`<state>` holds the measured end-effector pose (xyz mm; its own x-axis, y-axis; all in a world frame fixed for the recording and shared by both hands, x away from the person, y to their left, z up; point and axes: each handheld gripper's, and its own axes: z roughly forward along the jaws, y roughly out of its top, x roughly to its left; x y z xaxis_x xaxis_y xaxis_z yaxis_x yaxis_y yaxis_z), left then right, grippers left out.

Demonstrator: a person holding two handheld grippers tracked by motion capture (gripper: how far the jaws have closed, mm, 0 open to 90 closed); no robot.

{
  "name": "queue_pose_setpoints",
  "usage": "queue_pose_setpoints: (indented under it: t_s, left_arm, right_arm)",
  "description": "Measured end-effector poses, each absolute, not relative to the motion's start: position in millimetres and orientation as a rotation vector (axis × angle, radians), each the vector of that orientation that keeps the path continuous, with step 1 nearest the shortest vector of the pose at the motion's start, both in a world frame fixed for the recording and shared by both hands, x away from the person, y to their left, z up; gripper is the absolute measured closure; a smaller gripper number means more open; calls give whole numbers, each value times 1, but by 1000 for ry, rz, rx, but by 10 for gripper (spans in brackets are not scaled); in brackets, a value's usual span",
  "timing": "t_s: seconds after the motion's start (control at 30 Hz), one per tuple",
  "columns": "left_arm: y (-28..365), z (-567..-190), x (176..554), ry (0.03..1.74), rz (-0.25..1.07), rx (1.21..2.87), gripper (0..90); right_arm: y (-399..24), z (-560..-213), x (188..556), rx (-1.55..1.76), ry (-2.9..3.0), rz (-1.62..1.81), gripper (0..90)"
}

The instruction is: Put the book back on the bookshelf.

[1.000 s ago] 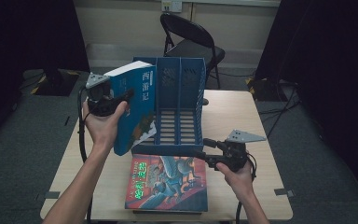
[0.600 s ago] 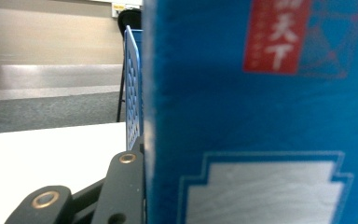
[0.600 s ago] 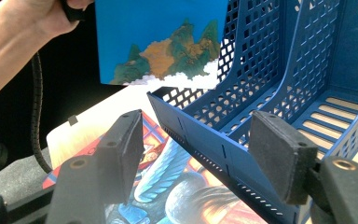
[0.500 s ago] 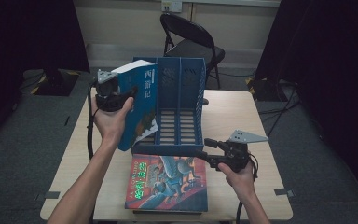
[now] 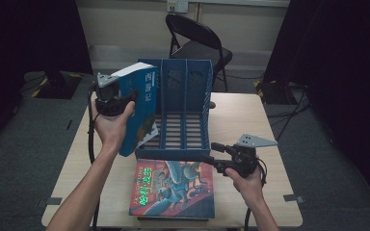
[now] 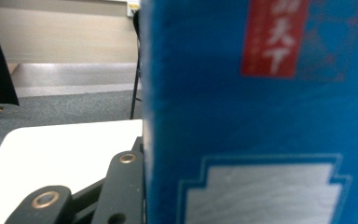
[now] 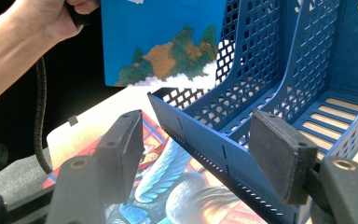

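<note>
My left gripper [image 5: 125, 96] is shut on a thick blue book [image 5: 142, 113], held upright and slightly tilted against the left side of the blue three-slot file rack [image 5: 185, 82]. In the left gripper view the book's cover [image 6: 261, 116] stands close up beside one black finger [image 6: 123, 186]. My right gripper [image 5: 214, 153] lies low at the rack's front edge and is open. The rack's front wall [image 7: 214, 149] runs between its pads [image 7: 121, 149] without being pressed. I cannot tell whether the book's lower edge [image 7: 163, 60] is inside the left slot.
A large picture book [image 5: 173, 190] lies flat on the pale table [image 5: 236, 120] in front of the rack, under my right gripper. A black folding chair [image 5: 195, 38] stands behind the table. Cables trail from both grippers.
The blue book has tipped a little more upright and sunk slightly beside the rack. My right gripper has kept still at the rack's front edge.
</note>
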<state>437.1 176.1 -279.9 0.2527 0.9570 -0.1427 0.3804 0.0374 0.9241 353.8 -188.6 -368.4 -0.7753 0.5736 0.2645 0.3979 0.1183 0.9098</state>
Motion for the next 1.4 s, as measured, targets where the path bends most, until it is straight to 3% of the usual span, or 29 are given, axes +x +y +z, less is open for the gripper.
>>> queue_pose_setpoints:
  t_s: [0.53,1.4]
  left_arm:
    - [156,-294,468,1387,740,1474,611]
    - [141,-333,486,1356,786,1442,608]
  right_arm:
    - [-192,-368,352,980,2229,1746,352]
    - [-192,-378,356,1003,2254,1734,351]
